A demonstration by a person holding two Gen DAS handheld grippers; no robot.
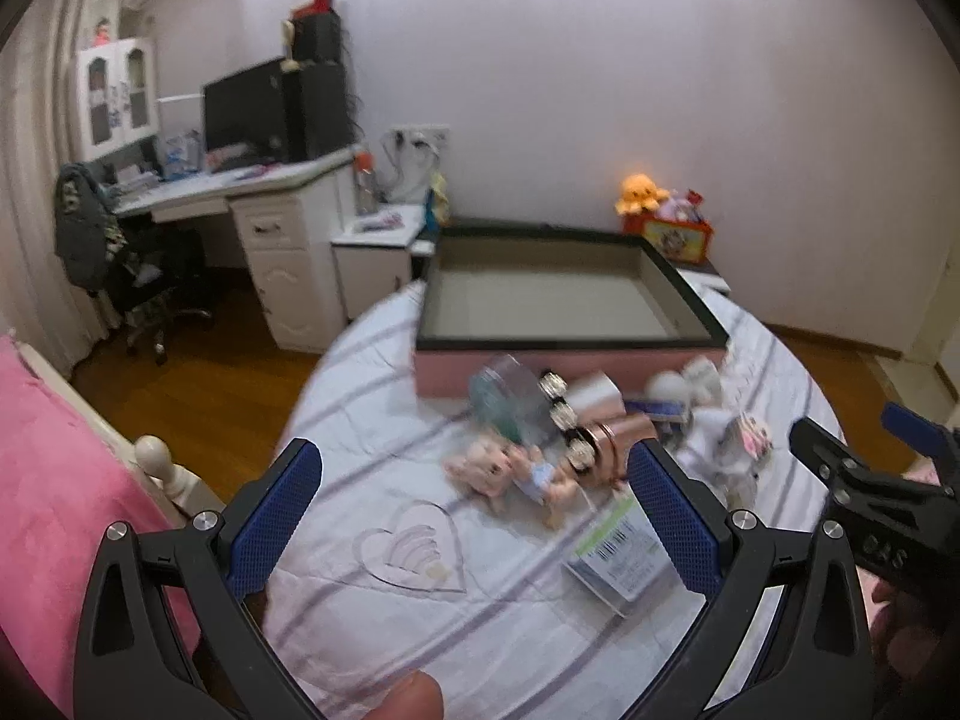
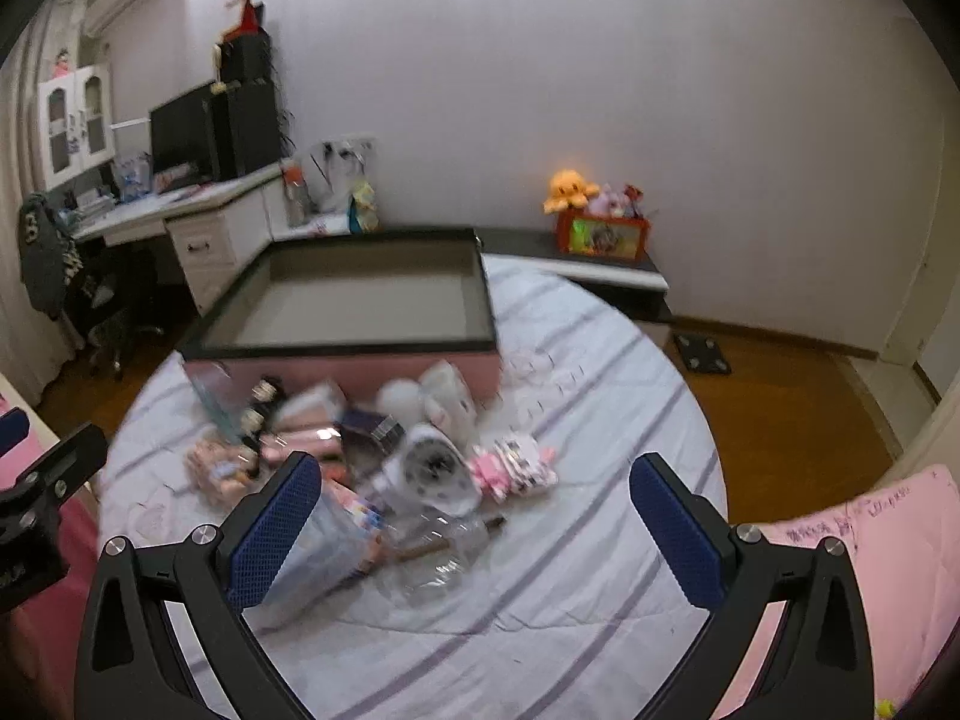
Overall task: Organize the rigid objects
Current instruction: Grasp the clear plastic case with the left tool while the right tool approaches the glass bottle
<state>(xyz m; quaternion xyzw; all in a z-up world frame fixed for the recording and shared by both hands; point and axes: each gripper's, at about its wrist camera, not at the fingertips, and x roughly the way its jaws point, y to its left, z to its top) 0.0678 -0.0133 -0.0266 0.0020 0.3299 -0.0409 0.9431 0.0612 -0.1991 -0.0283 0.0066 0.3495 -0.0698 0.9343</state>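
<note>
A heap of small objects lies on the striped bedsheet in front of an open pink box with a dark rim. The heap holds a small doll, a rose-gold case, a clear flat packet with a barcode, a white round clock, a pink-white toy and a clear bottle. My left gripper is open and empty above the sheet, near the doll. My right gripper is open and empty above the bottle. The views are blurred.
The box interior shows bare grey. A pink quilt lies on both sides. A white desk with a monitor and a chair stands at the back left. A low shelf holds a toy box.
</note>
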